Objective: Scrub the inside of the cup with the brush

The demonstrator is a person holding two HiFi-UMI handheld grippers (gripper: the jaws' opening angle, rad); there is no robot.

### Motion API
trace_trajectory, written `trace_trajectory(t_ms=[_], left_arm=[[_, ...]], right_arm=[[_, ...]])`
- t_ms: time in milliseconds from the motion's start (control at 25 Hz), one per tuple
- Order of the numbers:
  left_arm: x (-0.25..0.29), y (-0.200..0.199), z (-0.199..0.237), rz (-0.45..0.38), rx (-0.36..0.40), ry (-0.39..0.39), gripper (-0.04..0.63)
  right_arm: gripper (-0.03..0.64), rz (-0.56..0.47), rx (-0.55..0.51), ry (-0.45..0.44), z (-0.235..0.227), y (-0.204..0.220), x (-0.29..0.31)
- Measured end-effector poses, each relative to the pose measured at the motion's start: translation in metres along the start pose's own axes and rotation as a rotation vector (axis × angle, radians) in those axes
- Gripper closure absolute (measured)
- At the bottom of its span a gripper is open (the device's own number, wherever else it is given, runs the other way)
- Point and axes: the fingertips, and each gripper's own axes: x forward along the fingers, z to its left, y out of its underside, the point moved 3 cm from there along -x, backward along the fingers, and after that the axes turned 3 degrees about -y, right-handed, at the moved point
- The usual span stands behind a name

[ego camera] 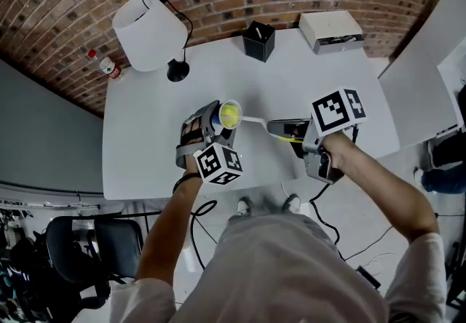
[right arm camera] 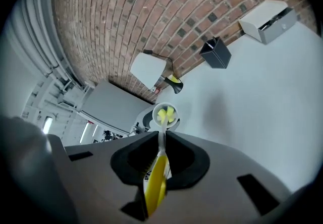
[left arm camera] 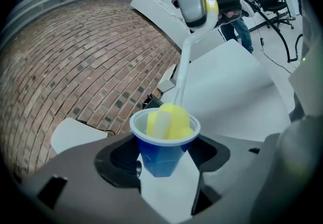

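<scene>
Blue plastic cup (left arm camera: 164, 148) with a white rim is clamped in the left gripper (left arm camera: 165, 165) above the white bench (ego camera: 145, 158). From the cup's right, the right gripper (right arm camera: 162, 151) pinches the yellow-handled sponge brush (right arm camera: 156, 180), whose long axis runs into the cup's mouth, head inside.

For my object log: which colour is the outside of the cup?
Blue, with a white rim; the cup shows best in the left gripper view.

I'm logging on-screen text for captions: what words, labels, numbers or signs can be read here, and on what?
No text can be read.
Left marker cube and right marker cube: black-and-white square patterns only, no letters.
Bottle: label too small to read.
</scene>
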Motion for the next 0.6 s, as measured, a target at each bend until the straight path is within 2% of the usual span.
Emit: trace_trajectory(t_ms=[280,600], left_arm=[[-0.001,0.001,-0.003,-0.014,-0.004,0.012,0.290],[0.001,0.012,0.000,0.021,-0.044,0.013,0.290]], right_arm=[[0.580,0.031,-0.171,0.068,0.011,-0.002,-0.003],[0.584,0.062,-0.290,0.121,0.016,-0.001,-0.013]])
